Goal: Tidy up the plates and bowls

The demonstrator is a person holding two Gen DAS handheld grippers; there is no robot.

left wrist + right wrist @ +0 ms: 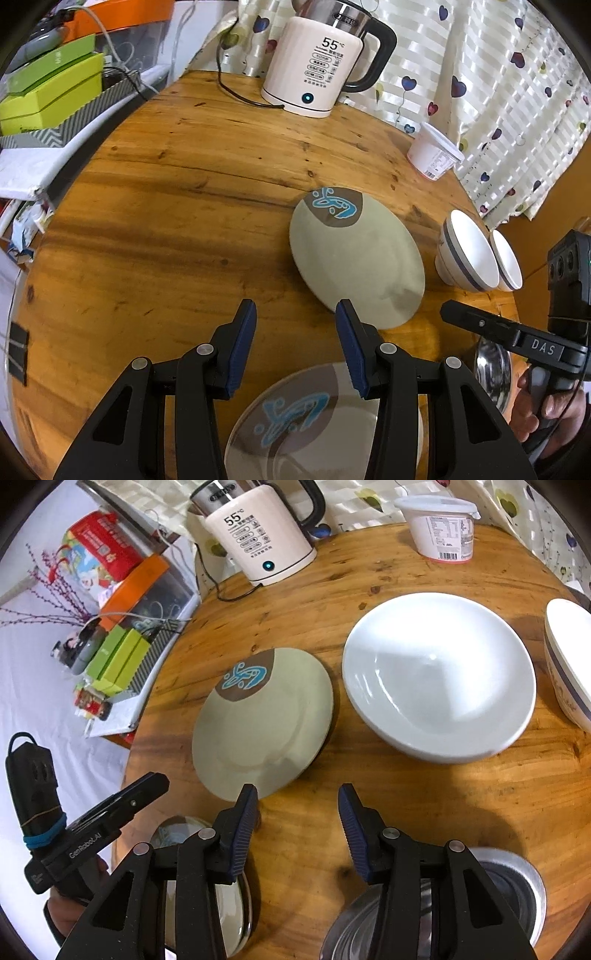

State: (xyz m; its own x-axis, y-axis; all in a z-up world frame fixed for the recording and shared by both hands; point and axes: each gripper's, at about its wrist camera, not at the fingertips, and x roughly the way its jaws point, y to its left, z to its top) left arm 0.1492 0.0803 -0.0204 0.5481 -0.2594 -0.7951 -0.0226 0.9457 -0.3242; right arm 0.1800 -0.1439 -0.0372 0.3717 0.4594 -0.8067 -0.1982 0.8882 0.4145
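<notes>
A grey-green plate with a blue and brown motif (354, 258) (262, 720) lies flat mid-table. A second, like plate (299, 421) (207, 886) lies near the front edge, under my left gripper (295, 314), which is open and empty above it. My right gripper (297, 797) is open and empty, hovering over bare wood between the first plate and a steel bowl (436, 912) (493, 373). A large white bowl (439, 675) sits right of the plate. Striped white bowls (467, 254) (570, 668) stand at the right edge.
An electric kettle (317, 66) (255, 528) with its cord stands at the back of the round wooden table (166, 221). A white lidded tub (436, 151) (443, 528) sits back right. Green boxes (51, 92) and clutter lie beyond the left edge. A curtain (480, 74) hangs behind.
</notes>
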